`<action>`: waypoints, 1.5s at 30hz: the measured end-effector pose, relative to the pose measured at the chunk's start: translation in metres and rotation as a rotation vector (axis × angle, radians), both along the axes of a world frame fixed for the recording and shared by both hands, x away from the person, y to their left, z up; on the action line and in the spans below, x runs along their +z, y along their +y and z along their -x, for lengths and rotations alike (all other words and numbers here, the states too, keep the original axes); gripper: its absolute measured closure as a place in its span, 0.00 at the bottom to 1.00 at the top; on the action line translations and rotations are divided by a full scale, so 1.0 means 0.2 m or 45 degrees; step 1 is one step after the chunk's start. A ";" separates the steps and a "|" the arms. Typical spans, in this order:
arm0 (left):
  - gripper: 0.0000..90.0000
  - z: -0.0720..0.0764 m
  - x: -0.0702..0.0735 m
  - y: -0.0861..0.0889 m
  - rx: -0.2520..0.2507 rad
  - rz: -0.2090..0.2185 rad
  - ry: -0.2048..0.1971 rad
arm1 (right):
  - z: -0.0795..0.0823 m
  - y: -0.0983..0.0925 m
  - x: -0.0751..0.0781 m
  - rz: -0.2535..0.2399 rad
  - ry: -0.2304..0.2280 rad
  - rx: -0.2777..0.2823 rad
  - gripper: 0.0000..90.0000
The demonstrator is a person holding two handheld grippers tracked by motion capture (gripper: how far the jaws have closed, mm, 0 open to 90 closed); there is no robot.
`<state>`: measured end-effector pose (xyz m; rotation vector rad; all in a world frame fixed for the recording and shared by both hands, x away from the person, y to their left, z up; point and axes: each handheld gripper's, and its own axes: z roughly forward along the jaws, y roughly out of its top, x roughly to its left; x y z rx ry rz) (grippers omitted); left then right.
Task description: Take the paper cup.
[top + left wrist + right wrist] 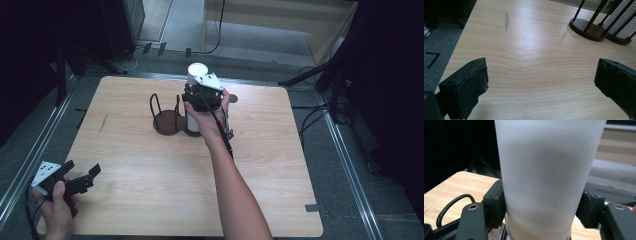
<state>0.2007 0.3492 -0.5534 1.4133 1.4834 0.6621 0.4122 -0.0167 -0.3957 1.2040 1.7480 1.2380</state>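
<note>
**Listener:** What does the overhead camera give you?

**Me:** From above, my right gripper [202, 97] is held out over the far middle of the wooden table [150, 175], above a dark wire holder [170, 117]. A white cup [197, 72] rises past the gripper's top, lifted over the white stack [192, 122] standing in the holder. My right forearm stretches forward from the bottom edge. My left gripper [82, 180] rests at the near left corner of the table, well apart from the holder.

**Listener:** And the camera on your right gripper?

**Me:** That one shows the grip itself. The white cup [546, 177] stands upright between my two black pads [496, 205], one pressed on each side of its wall. My right gripper [541, 207] is clenched on the cup.

**Listener:** The left gripper view?

**Me:** My left gripper [540, 82] has its jaws spread wide with bare wood [531, 75] between them, grasping nothing. Farther off, at upper right, I see the holder's brown base [586, 27] and black uprights, with a ribbed white stack [621, 20] of cups sitting in the second ring. The overhead camera cannot show those ribs.
</note>
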 end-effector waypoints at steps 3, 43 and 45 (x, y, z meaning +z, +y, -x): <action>0.00 0.00 0.00 0.00 -0.009 0.004 -0.007 | 0.00 0.00 0.03 0.006 -0.014 -0.005 0.38; 0.00 -0.01 0.00 0.01 -0.054 0.042 0.014 | 0.37 -0.50 -0.03 -0.006 -0.099 -0.202 0.39; 0.00 -0.01 0.00 0.01 -0.052 0.042 0.012 | 0.38 -0.51 -0.05 -0.003 -0.095 -0.203 0.39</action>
